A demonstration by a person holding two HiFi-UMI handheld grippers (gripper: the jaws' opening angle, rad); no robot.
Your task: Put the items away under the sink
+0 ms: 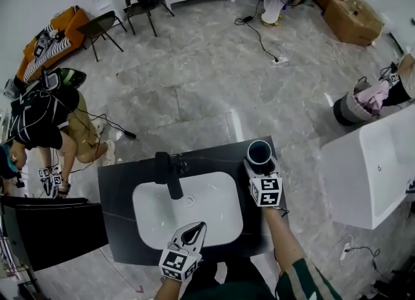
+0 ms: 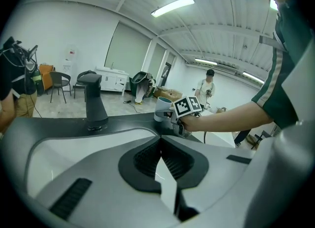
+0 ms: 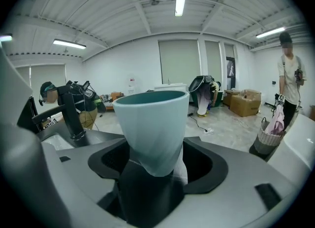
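Observation:
A pale teal cup point(image 1: 259, 151) stands upright on the back right corner of the black vanity top point(image 1: 120, 188). My right gripper point(image 1: 260, 161) reaches round its base, and in the right gripper view the cup point(image 3: 152, 128) fills the space between the jaws. A pale sliver shows beside the right pad, so that gripper point(image 3: 156, 167) is open. My left gripper point(image 1: 198, 227) hovers over the front rim of the white basin point(image 1: 152, 218), shut with nothing in it. In the left gripper view its tips point(image 2: 160, 141) meet, with the cup point(image 2: 162, 108) beyond.
A black faucet point(image 1: 170, 172) stands behind the basin. A white fixture point(image 1: 376, 162) is close on the right and a black panel point(image 1: 52, 227) on the left. A person point(image 1: 45, 120) crouches at the left. Chairs point(image 1: 104, 28), boxes point(image 1: 350, 13) and a floor cable point(image 1: 262, 43) lie beyond.

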